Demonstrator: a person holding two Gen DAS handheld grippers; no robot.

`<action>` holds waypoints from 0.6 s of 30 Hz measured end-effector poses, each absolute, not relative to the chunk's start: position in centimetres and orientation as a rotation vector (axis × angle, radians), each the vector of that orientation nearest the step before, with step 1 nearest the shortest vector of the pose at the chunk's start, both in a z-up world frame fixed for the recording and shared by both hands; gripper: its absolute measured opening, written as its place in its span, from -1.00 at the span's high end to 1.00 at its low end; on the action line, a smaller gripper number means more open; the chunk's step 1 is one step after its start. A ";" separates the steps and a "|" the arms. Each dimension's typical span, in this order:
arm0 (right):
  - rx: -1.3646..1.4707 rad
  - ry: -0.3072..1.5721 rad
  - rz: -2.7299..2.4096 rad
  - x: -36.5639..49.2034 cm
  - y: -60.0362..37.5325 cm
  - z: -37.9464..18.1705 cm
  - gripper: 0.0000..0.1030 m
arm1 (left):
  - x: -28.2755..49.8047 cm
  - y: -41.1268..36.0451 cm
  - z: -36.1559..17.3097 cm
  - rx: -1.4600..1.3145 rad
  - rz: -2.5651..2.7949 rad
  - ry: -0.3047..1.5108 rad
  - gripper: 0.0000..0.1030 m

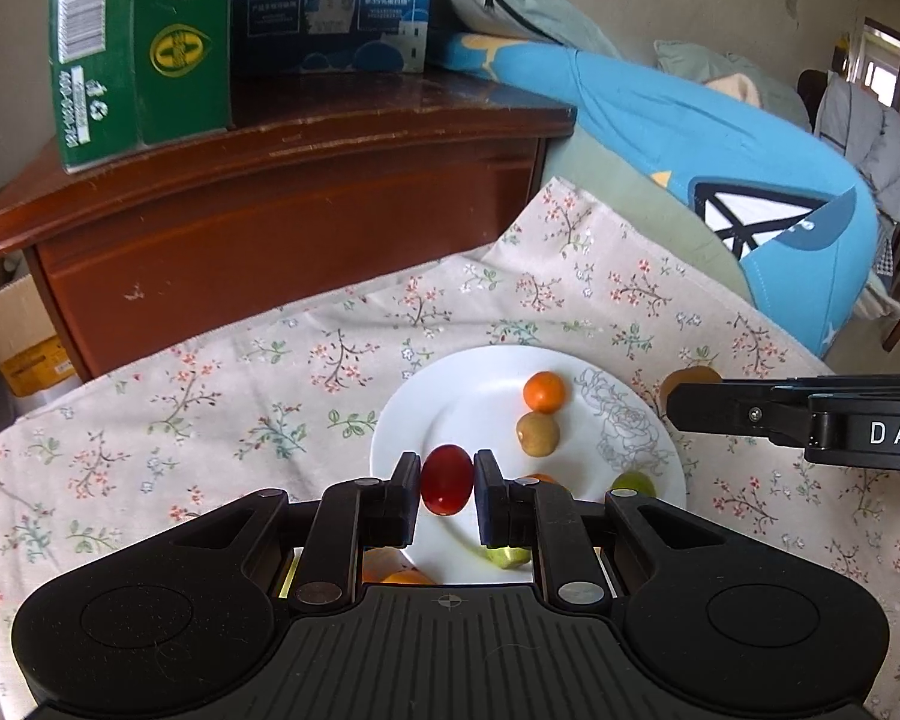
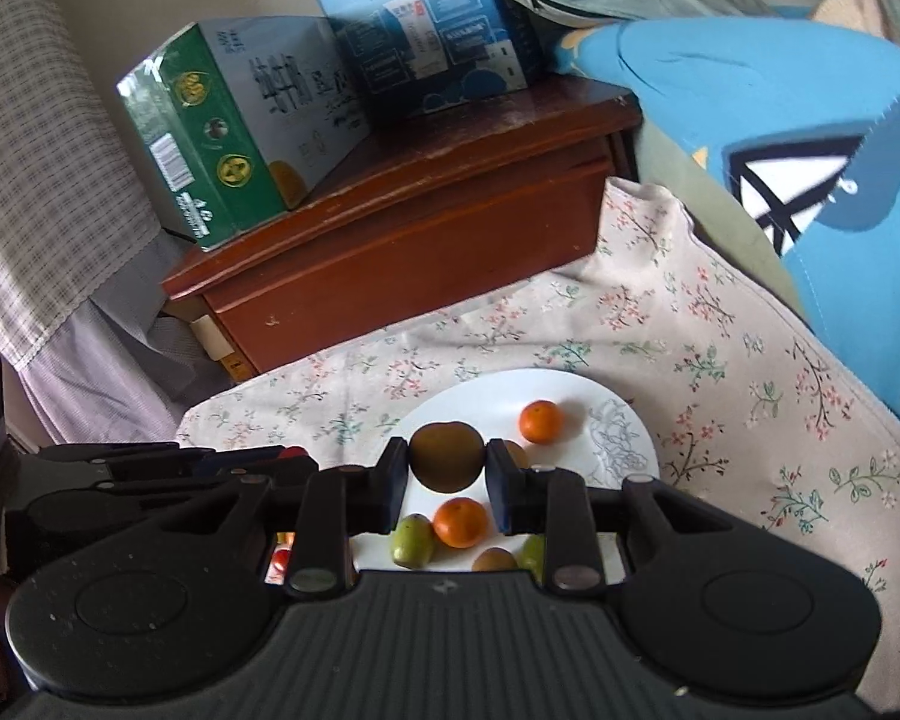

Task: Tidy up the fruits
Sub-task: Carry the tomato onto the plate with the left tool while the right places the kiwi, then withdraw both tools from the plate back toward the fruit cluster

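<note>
My left gripper (image 1: 447,483) is shut on a small red tomato (image 1: 446,479), held over the near left part of a white plate (image 1: 450,396). On the plate lie an orange fruit (image 1: 544,391), a brownish-green fruit (image 1: 537,433) and green fruits (image 1: 634,485). My right gripper (image 2: 447,468) is shut on a brown kiwi (image 2: 447,456) above the same plate (image 2: 606,420), which holds an orange fruit (image 2: 540,421), a second orange fruit (image 2: 460,522) and a green fruit (image 2: 413,540). In the left wrist view the right gripper (image 1: 684,405) reaches in from the right with the kiwi (image 1: 687,377).
The plate sits on a floral cloth (image 1: 240,396). Behind it stands a brown wooden cabinet (image 1: 282,222) bearing a green carton (image 1: 138,42) and a blue carton (image 1: 336,6). A blue cushion (image 1: 720,144) lies at the right. A cardboard box (image 1: 18,330) is at far left.
</note>
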State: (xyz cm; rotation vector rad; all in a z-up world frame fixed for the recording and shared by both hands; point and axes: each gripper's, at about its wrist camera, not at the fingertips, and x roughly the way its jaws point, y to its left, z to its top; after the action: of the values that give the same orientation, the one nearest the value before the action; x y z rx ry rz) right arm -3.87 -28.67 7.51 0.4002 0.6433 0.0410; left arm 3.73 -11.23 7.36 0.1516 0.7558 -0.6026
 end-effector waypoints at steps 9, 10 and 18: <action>0.452 0.688 0.015 -2.7 -29.9 5.3 0.46 | 5.3 -12.3 5.3 0.135 -0.598 0.795 0.68; 0.451 0.695 0.011 -2.5 -29.9 5.0 0.46 | 5.6 -12.4 5.1 0.130 -0.594 0.801 0.68; 0.469 0.732 -0.017 -1.3 -29.9 3.4 0.40 | 6.7 -13.1 3.7 0.073 -0.588 0.827 0.61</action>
State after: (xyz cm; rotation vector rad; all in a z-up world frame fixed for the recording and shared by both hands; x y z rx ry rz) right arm -1.34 -29.85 3.38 0.4692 0.7323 -0.0165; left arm 6.70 -13.12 3.66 0.0731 0.8273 -0.5881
